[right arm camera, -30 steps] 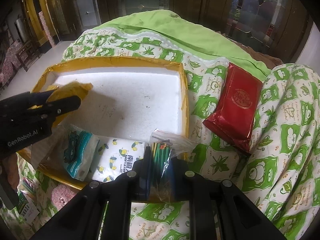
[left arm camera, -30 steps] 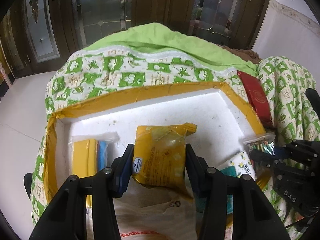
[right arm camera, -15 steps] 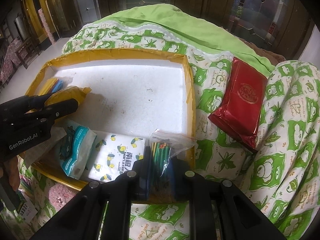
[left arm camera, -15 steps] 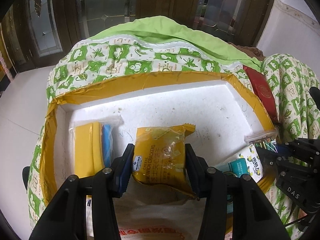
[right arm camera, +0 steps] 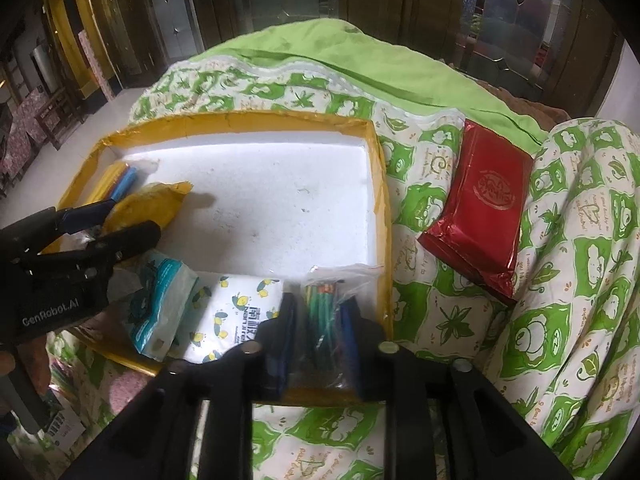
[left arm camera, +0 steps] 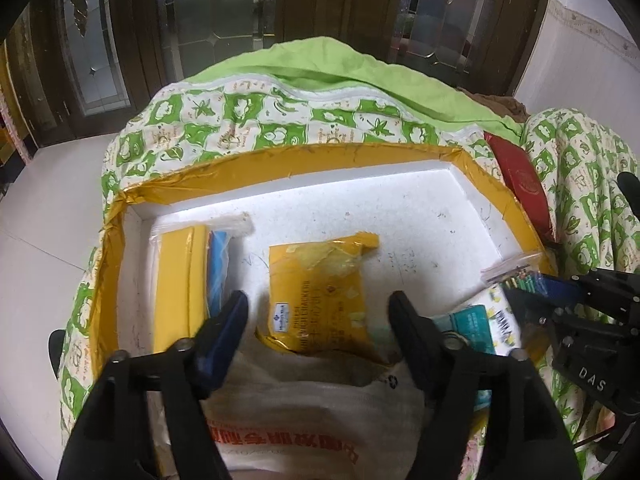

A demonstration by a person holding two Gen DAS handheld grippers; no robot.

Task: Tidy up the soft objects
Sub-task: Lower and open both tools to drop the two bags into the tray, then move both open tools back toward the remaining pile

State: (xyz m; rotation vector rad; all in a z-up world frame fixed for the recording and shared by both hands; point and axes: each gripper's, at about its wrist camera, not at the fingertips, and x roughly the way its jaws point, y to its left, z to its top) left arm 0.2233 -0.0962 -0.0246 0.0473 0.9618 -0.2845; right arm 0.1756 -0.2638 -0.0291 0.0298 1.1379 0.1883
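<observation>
Your left gripper (left arm camera: pixel 318 310) has just opened its jaws clear of the yellow cracker packet (left arm camera: pixel 320 300), while your right gripper (right arm camera: pixel 316 320) loosens on the bag of pencils (right arm camera: pixel 326 312).

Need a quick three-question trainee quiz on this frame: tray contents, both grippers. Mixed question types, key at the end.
1. True or false: the red foil packet lies inside the yellow-rimmed white foam tray.
2. Multiple choice: the left gripper and the yellow cracker packet are: A) pads clamped on it; B) jaws spread, packet lying between them untouched; C) packet lifted clear of the tray.
3. Fill in: between the right gripper's fingers sits a clear bag of ___ sticks.

Key: 1 false, it lies on the green-patterned quilt beside the tray. 2 B. 3 green.
</observation>
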